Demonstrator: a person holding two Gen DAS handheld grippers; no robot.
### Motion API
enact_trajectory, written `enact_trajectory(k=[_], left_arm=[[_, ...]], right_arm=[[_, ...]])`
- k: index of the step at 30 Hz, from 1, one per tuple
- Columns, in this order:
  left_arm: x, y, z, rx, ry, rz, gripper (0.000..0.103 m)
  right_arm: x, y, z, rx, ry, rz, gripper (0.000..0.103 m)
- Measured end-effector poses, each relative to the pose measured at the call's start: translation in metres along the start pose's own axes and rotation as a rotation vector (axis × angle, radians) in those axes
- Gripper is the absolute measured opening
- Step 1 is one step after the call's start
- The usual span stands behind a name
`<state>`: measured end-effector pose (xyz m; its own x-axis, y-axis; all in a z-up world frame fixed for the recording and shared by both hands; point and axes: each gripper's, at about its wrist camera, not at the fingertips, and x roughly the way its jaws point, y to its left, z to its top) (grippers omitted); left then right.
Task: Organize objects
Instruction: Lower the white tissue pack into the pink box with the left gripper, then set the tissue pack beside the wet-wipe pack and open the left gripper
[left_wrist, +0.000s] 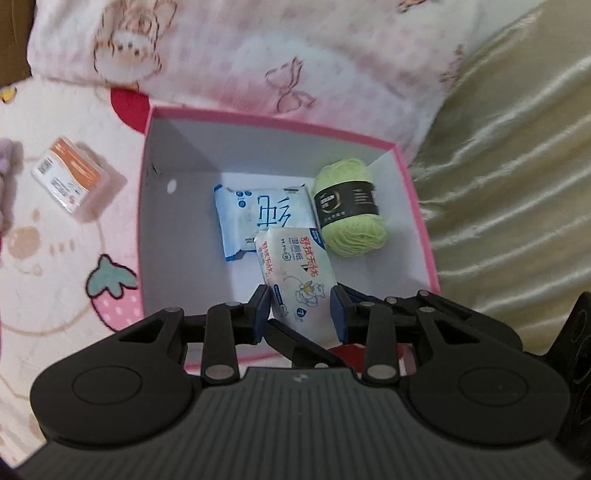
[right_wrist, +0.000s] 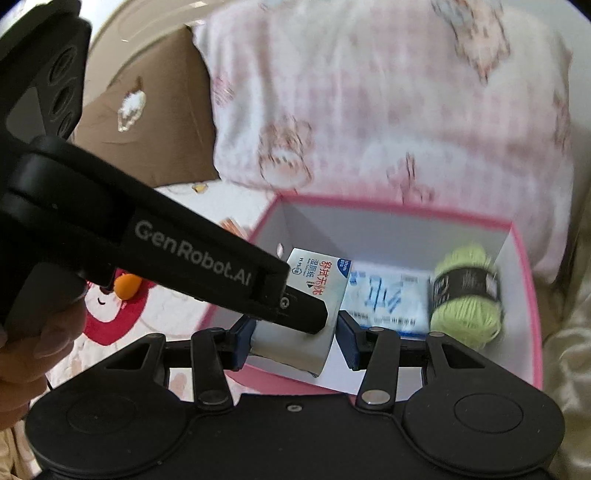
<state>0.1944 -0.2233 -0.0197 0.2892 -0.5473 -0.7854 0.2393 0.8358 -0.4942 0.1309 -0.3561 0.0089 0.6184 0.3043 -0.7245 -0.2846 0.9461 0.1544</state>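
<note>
While my left gripper (left_wrist: 300, 308) grips the wet-wipe pack (left_wrist: 295, 273) over the pink box (left_wrist: 424, 221), my right gripper (right_wrist: 295, 341) has its fingers apart, beside the green yarn (right_wrist: 467, 291).

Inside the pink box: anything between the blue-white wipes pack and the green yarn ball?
Nothing. In the left wrist view the blue-white wipes pack and the green yarn ball sit side by side, nearly touching, on the pink box floor.

- Showing matte black left gripper (left_wrist: 300, 308) linkages, silver rivets, dark blue fingertip pads (left_wrist: 263, 314), ribbed grey base.
- Bearing white "GenRobot.AI" lettering in the right wrist view, bare-skinned hand (right_wrist: 33, 354) wrapping the handle.
</note>
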Motion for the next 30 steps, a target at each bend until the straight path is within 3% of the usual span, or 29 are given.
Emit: enact_trajectory(k=[13,24,30], left_arm=[[0.058,0.014,0.007,-0.108,0.120,0.057,0.033],[0.088,0.028,0.004,-0.184,0.174,0.080,0.033],[0.097,0.021,0.001,-0.082,0.129,0.114,0.032]], right_arm=[[0.057,-0.047,-0.001,0.121,0.209,0.105,0.052],[0.087,-0.058,-0.004,0.180,0.336,0.089,0.052],[0.093,-0.060,-0.010,0.183,0.300,0.070,0.049]])
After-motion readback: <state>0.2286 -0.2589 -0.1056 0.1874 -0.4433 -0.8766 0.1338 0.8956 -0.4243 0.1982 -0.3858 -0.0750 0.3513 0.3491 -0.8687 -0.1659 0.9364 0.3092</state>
